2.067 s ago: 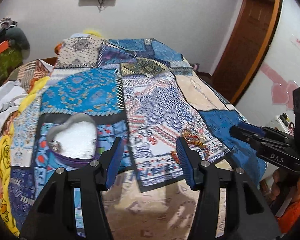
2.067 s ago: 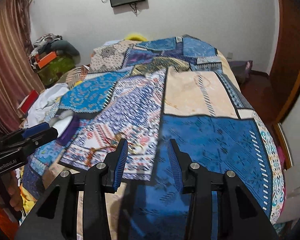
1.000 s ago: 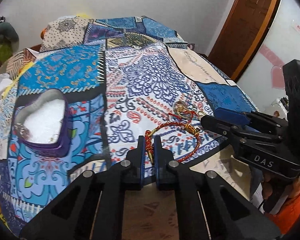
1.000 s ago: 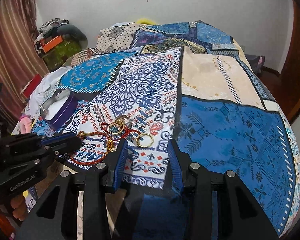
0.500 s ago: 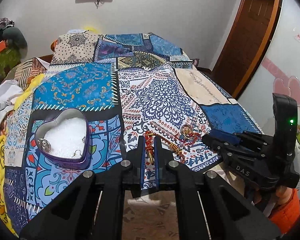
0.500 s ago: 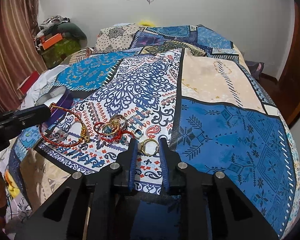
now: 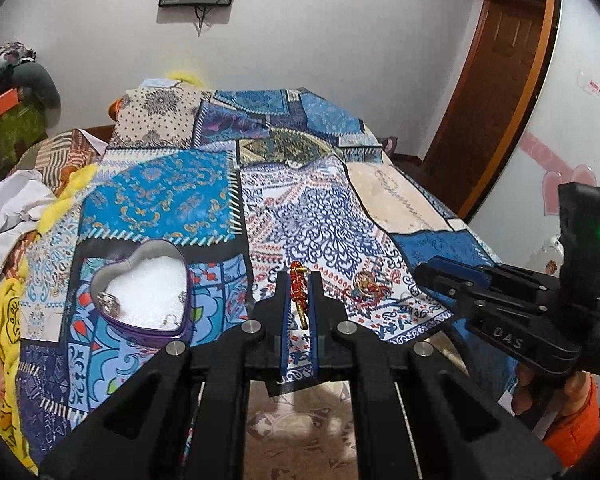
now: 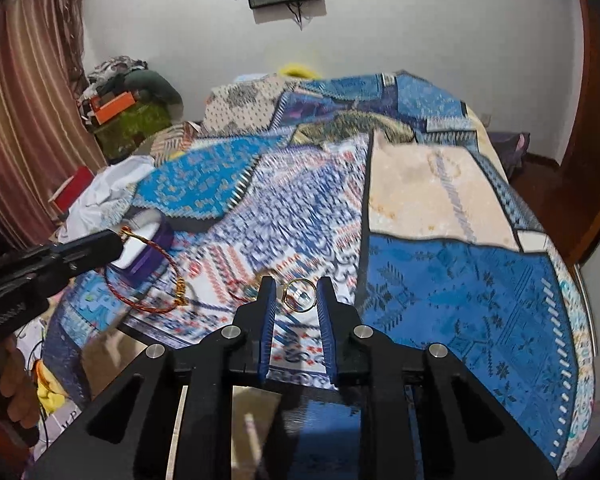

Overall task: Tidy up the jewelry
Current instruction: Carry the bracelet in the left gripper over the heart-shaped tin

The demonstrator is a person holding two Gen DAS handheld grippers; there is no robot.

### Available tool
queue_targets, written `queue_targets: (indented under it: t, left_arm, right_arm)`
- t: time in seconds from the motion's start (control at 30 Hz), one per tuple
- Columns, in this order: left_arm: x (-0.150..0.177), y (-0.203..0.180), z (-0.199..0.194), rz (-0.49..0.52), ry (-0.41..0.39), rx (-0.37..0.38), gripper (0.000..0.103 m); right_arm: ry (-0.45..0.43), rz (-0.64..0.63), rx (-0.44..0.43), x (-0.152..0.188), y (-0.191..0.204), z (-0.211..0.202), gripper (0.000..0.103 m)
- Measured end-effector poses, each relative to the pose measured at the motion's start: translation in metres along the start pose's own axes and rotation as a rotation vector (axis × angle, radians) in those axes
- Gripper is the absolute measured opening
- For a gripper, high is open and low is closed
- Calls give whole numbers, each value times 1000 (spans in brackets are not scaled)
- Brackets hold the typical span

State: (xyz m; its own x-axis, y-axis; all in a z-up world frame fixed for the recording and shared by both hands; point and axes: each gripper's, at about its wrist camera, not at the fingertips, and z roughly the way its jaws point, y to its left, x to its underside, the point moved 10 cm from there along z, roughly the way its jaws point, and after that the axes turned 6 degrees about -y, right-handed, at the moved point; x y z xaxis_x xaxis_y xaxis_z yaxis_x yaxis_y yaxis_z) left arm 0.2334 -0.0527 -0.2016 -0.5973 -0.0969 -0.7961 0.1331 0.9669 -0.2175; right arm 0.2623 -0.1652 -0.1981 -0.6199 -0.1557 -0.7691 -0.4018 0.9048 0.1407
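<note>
The left tongs clamp a red bracelet, lifted above the bed just right of the heart tin. The right tongs, whose jaws have just been closing, pinch a gold ring clear of the quilt. More jewelry lies on the bed between them.

Heart tin on bedspread, left of bangles
</note>
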Motion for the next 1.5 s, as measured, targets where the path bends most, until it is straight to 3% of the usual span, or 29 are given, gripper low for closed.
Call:
queue_targets:
  t: [0.83, 1.1, 1.5]
  left_arm:
    - [-39, 76, -61, -45, -156, -150, 6]
    - [-38, 99, -55, -56, -154, -177, 6]
    - [-12, 135, -8, -114, -65, -168, 6]
  right_arm:
    - [-161, -81, -171, -64, 106, -13, 18]
    - [-150, -116, -205, -69, 130, 3, 18]
    - [-32, -161, -239, -52, 151, 53, 19]
